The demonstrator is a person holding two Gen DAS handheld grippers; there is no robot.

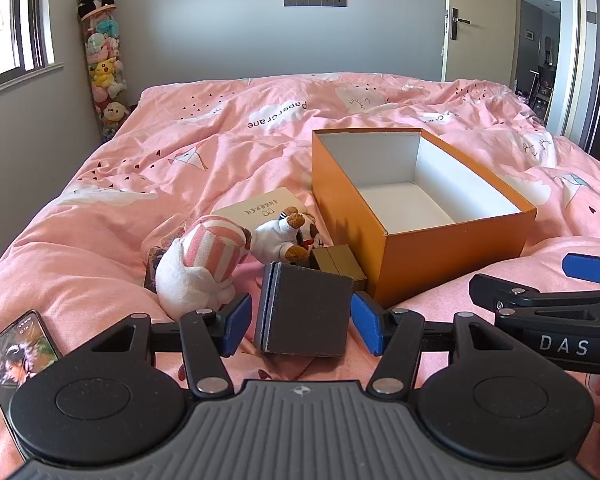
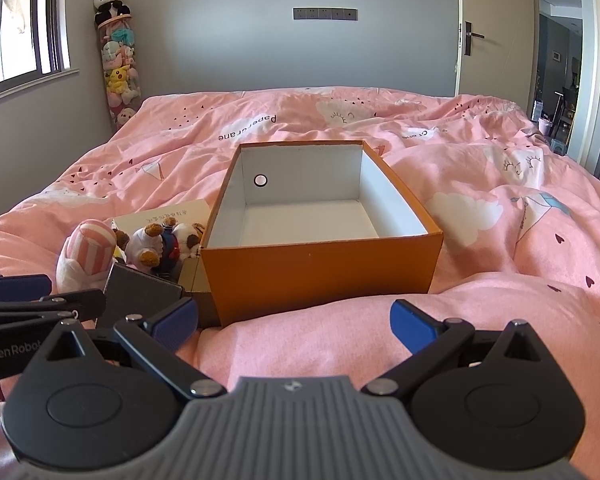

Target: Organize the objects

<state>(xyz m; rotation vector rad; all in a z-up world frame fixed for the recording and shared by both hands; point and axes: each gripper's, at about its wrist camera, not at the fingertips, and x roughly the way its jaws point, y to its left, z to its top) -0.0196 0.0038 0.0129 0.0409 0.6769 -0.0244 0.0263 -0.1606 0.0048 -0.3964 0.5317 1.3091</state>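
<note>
Starting nearest, far left: a phone (image 1: pixel 20 356), face-up on the pink duvet (image 1: pixel 140 168) of the bed, screen lit, well clear of the action.

Centre now: straddling the dark grey box (image 1: pixel 306 312) with the left hand-held gripper (image 1: pixel 300 320), one blue pad at each side face, set fairly wide to suit that broad box. Cannot tell whether pressing or merely beside it; too close to call. Tilted, that box, probably from the soft bedding or the start of a lift.

Over to the right: holding the right hand-held gripper (image 2: pixel 292 316) spread wide with nothing in it, low over a duvet fold just in front of the orange box (image 2: pixel 320 276). Likely parked there to keep clear, or ready to steady that container.

Moving back: a small gold box (image 1: pixel 338 262) wedged between the grey one and the orange wall, touching or nearly so. Then a pink-striped plush (image 1: pixel 204 264) and a little white-and-brown plush (image 1: pixel 284 236), heaped together in front of a flat cream box (image 1: pixel 260 208). All bunched just left of the orange box, handy for loading.

Inside the orange box: white lining, open top, nothing in there yet, so sorting barely begun by the look of it.

Farthest back, left corner: a tall clear tube of soft toys (image 1: pixel 102 60), panda on top, no part in this.
</note>
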